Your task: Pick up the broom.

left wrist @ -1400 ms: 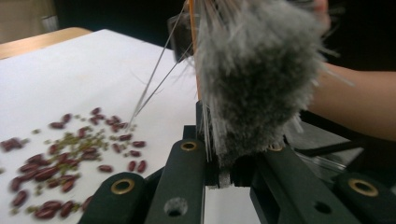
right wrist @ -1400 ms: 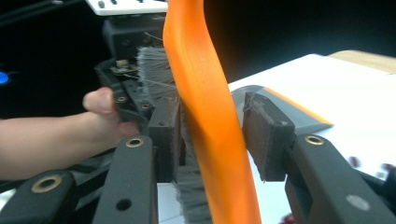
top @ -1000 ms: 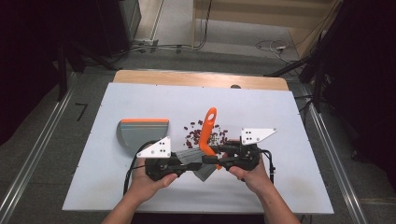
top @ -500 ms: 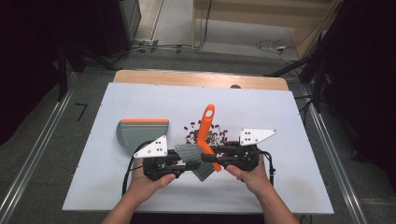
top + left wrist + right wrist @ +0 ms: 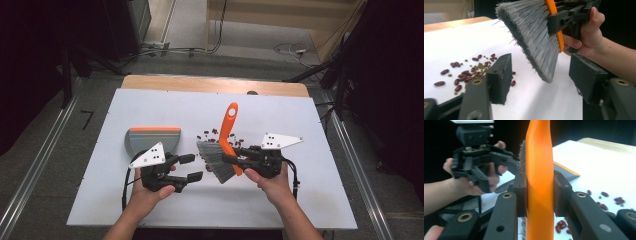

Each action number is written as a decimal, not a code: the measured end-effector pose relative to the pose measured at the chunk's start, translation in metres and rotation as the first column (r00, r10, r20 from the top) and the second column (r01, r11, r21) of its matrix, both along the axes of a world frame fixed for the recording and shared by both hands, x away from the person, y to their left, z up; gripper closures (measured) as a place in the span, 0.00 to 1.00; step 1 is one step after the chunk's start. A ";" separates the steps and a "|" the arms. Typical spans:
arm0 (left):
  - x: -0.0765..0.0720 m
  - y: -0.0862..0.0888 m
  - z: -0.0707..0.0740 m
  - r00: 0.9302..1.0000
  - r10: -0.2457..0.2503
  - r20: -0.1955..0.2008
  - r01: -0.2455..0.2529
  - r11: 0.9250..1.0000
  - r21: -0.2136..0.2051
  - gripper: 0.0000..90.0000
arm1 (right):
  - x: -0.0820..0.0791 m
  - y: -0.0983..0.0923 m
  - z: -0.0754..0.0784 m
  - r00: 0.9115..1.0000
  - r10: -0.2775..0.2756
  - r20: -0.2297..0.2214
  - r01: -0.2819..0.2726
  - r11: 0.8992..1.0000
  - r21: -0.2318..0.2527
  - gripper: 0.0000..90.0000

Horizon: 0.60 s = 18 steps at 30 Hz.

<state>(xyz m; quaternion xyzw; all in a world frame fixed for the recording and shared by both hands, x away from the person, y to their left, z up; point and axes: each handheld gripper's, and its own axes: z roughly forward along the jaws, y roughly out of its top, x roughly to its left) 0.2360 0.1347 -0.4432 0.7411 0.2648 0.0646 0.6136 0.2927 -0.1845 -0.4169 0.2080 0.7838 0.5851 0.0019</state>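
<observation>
A brush with an orange handle (image 5: pixel 229 125) and grey bristles (image 5: pixel 215 161) is held over the white table, bristles toward the person. My right gripper (image 5: pixel 229 155) is shut on the handle (image 5: pixel 539 170) just above the bristles. My left gripper (image 5: pixel 195 167) is open and holds nothing, a little to the left of the bristles (image 5: pixel 534 37). Dark red beans (image 5: pixel 207 135) with small green ones (image 5: pixel 469 72) lie scattered beside the brush. A grey dustpan with an orange edge (image 5: pixel 150 140) lies flat behind the left gripper.
The white table top (image 5: pixel 310 200) ends in a wooden strip (image 5: pixel 210 84) at the far side. Metal rails (image 5: pixel 360 175) run along both sides. Cables (image 5: pixel 295 50) lie on the floor beyond the table.
My left gripper has drawn back to the left, away from the brush bristles it was beside. The right gripper keeps hold of the brush and has shifted slightly right.
</observation>
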 end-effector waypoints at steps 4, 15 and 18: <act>0.000 0.007 0.000 0.999 0.037 0.002 -0.037 0.999 0.004 0.23 | 0.001 -0.002 0.000 0.998 -0.062 0.010 0.063 0.997 -0.034 0.76; 0.002 0.033 -0.003 0.990 0.143 0.015 -0.143 0.990 -0.003 0.00 | 0.011 -0.014 0.001 0.971 -0.239 0.019 0.240 0.965 -0.103 0.76; 0.002 0.039 -0.003 0.987 0.158 0.020 -0.158 0.987 -0.007 0.00 | 0.015 -0.018 0.000 0.959 -0.283 0.019 0.283 0.951 -0.125 0.76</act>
